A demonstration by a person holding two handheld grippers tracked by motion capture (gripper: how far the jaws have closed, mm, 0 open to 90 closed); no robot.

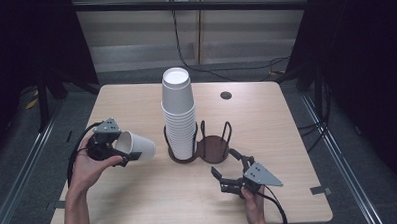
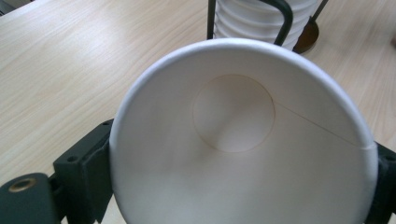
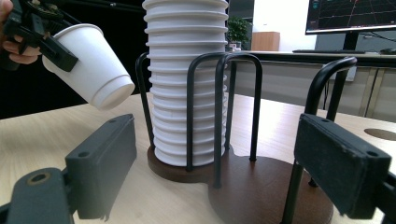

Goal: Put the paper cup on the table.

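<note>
A single white paper cup (image 1: 136,144) is held on its side above the table, with my left gripper (image 1: 118,149) shut on it near the rim. The left gripper view looks straight into that cup (image 2: 233,140). A tall stack of white cups (image 1: 178,115) stands upside down in the left ring of a dark wooden two-ring holder (image 1: 214,148) with black wire loops. My right gripper (image 1: 227,169) stands open just in front of the holder's bare right ring, with nothing between its jaws. The right gripper view shows the stack (image 3: 187,79), the holder base (image 3: 261,186) and the held cup (image 3: 93,67).
The light wooden table (image 1: 139,194) has a round cable hole (image 1: 226,95) at the back right. Dark curtains flank the table, and a black cable hangs on the wall behind. A monitor (image 3: 350,16) glows in the right gripper view's background.
</note>
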